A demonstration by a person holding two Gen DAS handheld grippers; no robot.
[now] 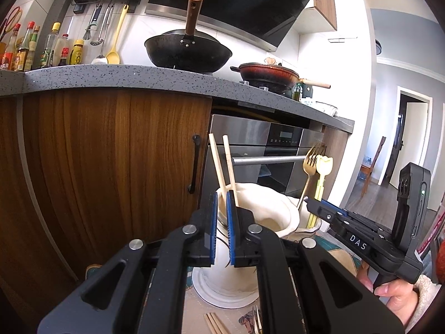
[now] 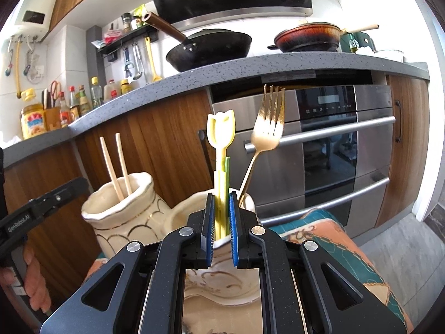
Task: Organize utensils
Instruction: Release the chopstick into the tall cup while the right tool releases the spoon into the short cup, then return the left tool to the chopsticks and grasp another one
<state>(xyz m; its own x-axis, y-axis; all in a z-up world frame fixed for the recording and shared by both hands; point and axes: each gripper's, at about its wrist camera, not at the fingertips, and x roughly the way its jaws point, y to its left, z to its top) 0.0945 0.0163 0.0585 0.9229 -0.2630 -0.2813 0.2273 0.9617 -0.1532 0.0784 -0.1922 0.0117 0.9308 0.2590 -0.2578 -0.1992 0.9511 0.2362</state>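
Observation:
Two cream vases stand side by side on a patterned cloth. The left vase point(image 1: 264, 208) point(image 2: 122, 217) holds two wooden chopsticks point(image 1: 219, 164) point(image 2: 115, 164). My left gripper point(image 1: 221, 201) point(image 2: 83, 185) is shut at the vase's near rim with nothing between its blue pads. The right vase point(image 1: 301, 220) point(image 2: 247, 200) holds a gold fork point(image 1: 310, 164) point(image 2: 268, 128) and a yellow tulip-topped utensil point(image 1: 324, 167) point(image 2: 221, 130). The utensil's stems fill the narrow gap of my right gripper point(image 2: 221, 203) point(image 1: 307, 200), which looks shut on them just above the rim.
A white plate point(image 1: 205, 292) lies under the left vase. More chopsticks point(image 1: 214, 324) and a fork point(image 1: 257, 320) lie on the cloth point(image 2: 347, 250) near me. Wooden cabinets and a steel oven point(image 2: 328, 139) stand close behind. A hand point(image 1: 395, 295) holds the right gripper.

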